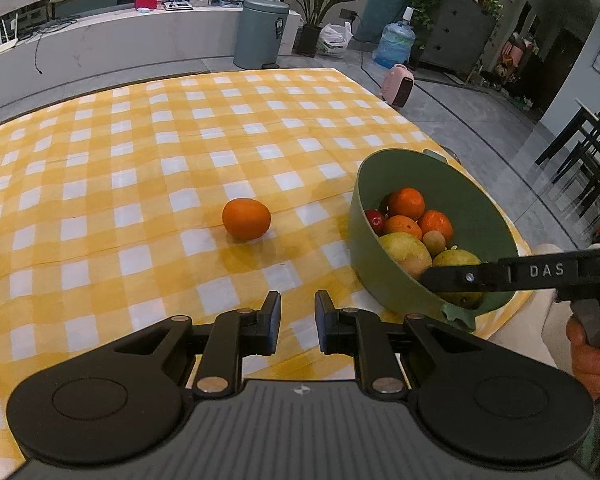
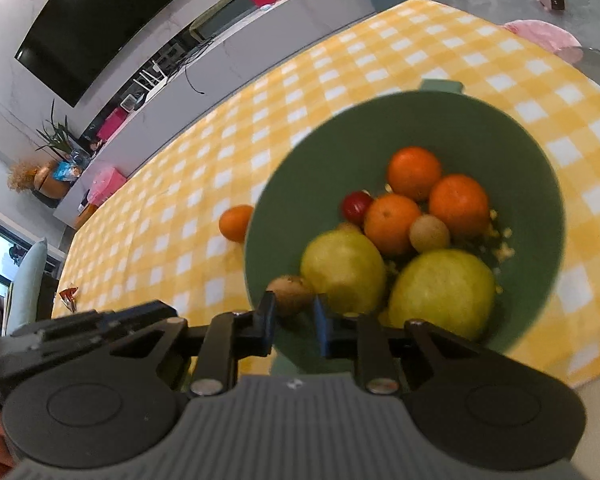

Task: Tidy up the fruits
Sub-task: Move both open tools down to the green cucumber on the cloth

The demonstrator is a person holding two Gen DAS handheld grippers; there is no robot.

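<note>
1. Yellow-and-white checked cloth (image 1: 148,168) covers the table, with a grey bin (image 1: 261,34) and a water jug (image 1: 396,44) on the floor behind, top of the left wrist view.
2. One loose orange (image 1: 246,218) lies on the cloth at centre frame, apart from the green bowl (image 1: 364,240) at right.
3. That bowl holds three oranges (image 2: 414,172), two yellow-green fruits (image 2: 442,292), a small red fruit (image 2: 356,205) and small brown ones.
4. Low in its own view, the left gripper (image 1: 298,322) hangs over bare cloth, fingers drawn close, nothing between them.
5. Above the bowl's near rim, the right gripper (image 2: 296,322) has its fingers closed down, empty; a brown fruit (image 2: 290,294) shows just beyond the tips.
</note>
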